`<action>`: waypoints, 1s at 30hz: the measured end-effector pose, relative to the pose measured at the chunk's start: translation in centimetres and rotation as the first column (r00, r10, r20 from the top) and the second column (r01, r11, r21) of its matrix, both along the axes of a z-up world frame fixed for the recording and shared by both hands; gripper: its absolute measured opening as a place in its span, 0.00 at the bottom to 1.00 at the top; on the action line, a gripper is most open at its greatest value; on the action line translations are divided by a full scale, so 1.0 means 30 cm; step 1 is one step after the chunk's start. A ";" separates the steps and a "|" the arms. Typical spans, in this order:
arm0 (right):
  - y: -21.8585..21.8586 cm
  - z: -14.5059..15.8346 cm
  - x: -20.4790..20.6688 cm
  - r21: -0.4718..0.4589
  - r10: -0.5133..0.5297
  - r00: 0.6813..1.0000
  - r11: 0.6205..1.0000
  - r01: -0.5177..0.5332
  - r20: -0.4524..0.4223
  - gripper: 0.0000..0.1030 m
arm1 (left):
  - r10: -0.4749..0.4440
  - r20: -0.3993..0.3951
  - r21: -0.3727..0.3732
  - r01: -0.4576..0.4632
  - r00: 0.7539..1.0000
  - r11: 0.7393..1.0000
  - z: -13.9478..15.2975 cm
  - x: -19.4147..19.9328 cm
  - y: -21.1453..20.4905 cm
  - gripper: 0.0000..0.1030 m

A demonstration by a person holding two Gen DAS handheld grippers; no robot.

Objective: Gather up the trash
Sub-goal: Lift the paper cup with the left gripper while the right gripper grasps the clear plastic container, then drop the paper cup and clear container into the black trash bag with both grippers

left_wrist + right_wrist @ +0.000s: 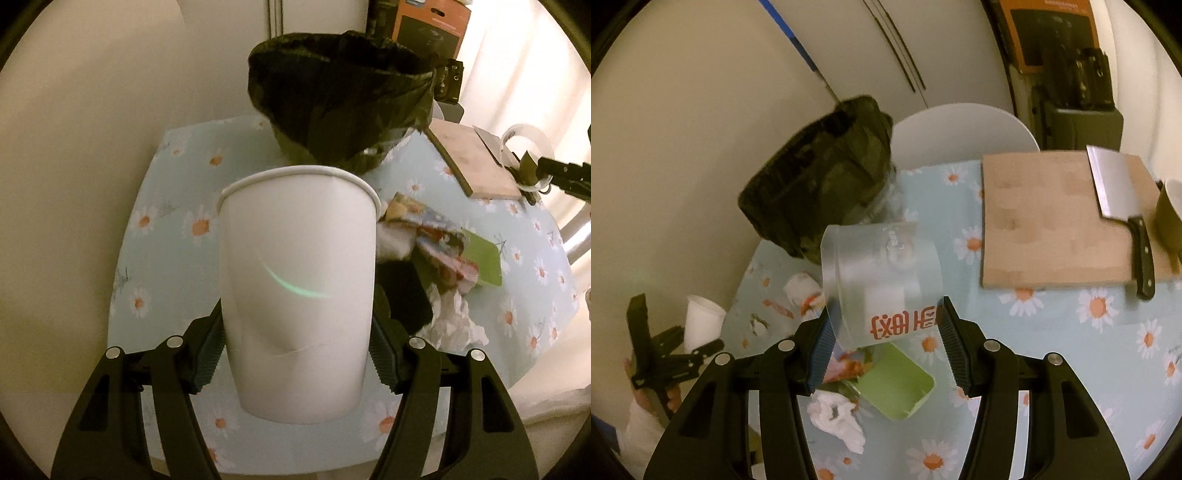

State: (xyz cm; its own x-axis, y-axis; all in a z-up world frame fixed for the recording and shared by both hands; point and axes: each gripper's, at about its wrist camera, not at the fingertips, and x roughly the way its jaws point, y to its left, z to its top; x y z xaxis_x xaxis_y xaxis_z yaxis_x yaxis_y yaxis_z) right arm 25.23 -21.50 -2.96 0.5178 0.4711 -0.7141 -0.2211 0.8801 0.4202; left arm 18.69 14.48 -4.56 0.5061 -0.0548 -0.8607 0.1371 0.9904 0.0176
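My left gripper (297, 354) is shut on a white paper cup (297, 288), upright above the table's near left; the cup also shows in the right wrist view (701, 321). My right gripper (886, 339) is shut on a clear plastic cup (882, 280) with red print, tilted, held above the trash pile. A bin lined with a dark bag (340, 99) stands at the table's back; it also shows in the right wrist view (820, 184). Crumpled tissues (838, 417), snack wrappers (439, 236) and a green card (901, 384) lie on the tablecloth.
A wooden cutting board (1049, 218) with a cleaver (1119, 192) lies at the right. An olive cup (1171, 210) stands beside it. A white chair back (964, 133) is behind the table. The daisy tablecloth (1071, 350) covers the table. A wall is at the left.
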 end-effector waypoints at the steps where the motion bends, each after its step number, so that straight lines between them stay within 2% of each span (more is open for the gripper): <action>1: 0.001 0.018 0.004 -0.001 0.001 1.000 1.000 -0.001 0.013 0.49 | -0.005 0.004 0.002 0.005 1.000 1.000 0.008 0.011 -0.003 0.66; 8: 0.010 0.107 0.037 -0.009 0.006 0.997 1.000 -0.005 0.074 0.49 | -0.114 0.095 0.061 0.109 0.989 0.992 0.111 0.102 -0.040 0.66; 13: 0.060 0.168 0.081 -0.038 0.029 0.994 0.999 -0.025 0.108 0.49 | -0.156 0.144 0.077 0.146 0.977 0.986 0.172 0.177 -0.049 0.66; 20: 0.152 0.231 0.152 -0.054 0.071 0.987 0.996 -0.064 0.142 0.49 | -0.231 0.200 0.060 0.224 0.952 0.973 0.250 0.281 -0.079 0.66; 27: 0.245 0.269 0.235 -0.070 0.103 0.982 0.993 -0.093 0.156 0.49 | -0.306 0.218 0.028 0.308 0.927 0.951 0.283 0.388 -0.096 0.66; 30: 0.285 0.280 0.275 -0.077 0.112 0.981 0.992 -0.101 0.158 0.49 | -0.343 0.219 0.043 0.342 0.913 0.939 0.286 0.444 -0.118 0.66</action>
State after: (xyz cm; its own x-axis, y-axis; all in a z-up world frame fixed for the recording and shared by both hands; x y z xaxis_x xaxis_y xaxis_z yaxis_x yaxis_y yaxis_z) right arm 33.49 -12.96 5.44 0.5786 0.4829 -0.6573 -0.3754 0.8731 0.3110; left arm 32.01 10.95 4.04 0.6333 -0.2560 -0.7304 0.4603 0.8832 0.0896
